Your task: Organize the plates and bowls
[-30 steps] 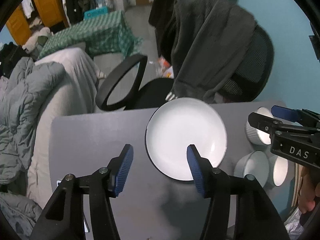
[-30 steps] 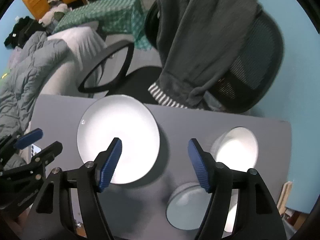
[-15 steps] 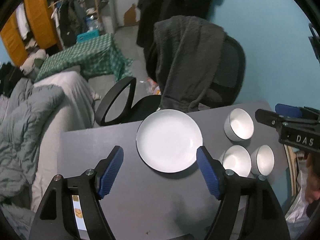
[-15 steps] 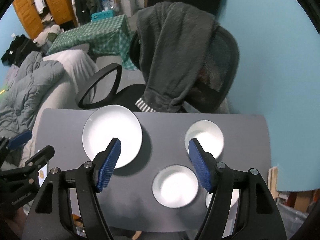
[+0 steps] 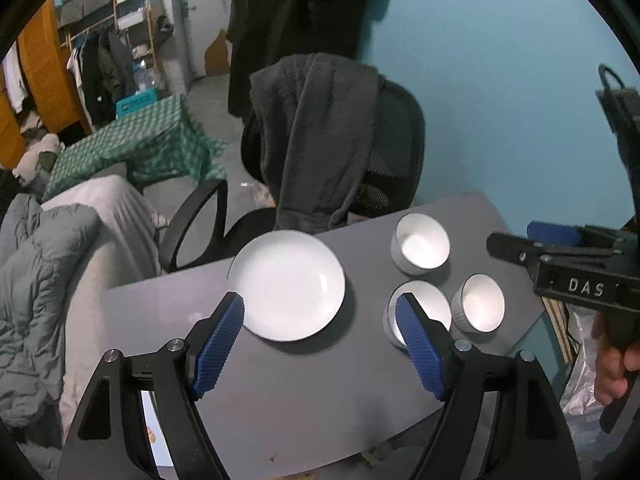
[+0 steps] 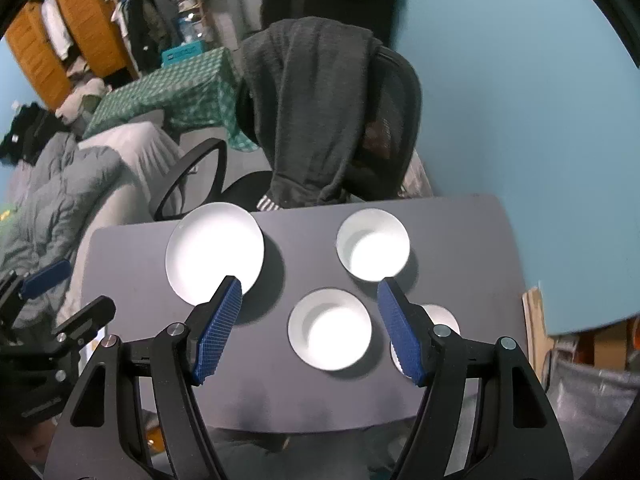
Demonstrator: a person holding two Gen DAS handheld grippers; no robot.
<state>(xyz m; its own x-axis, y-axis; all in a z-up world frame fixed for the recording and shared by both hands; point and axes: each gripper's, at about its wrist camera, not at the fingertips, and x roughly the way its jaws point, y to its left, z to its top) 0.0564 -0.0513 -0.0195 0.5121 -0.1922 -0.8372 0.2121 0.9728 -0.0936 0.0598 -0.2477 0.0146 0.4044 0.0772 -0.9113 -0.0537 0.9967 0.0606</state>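
A white plate (image 5: 286, 283) lies on the grey table (image 5: 280, 392); it also shows in the right wrist view (image 6: 215, 251). Three white bowls stand to its right: a far bowl (image 5: 421, 242) (image 6: 373, 243), a middle bowl (image 5: 421, 308) (image 6: 329, 328) and a small bowl (image 5: 478, 301) (image 6: 444, 316). My left gripper (image 5: 320, 342) is open and empty, high above the table's near side. My right gripper (image 6: 310, 322) is open and empty, high above the middle bowl. The right gripper also shows at the right edge of the left wrist view (image 5: 576, 268).
A black office chair (image 5: 360, 168) draped with a dark grey garment stands behind the table against a blue wall. A bed with grey bedding (image 5: 40, 264) lies left of the table. A phone or card (image 5: 154, 432) lies at the table's near left corner.
Both grippers have risen and pulled back from the table, so the plate and bowls look smaller and all three bowls are in view. Nothing on the table has moved.
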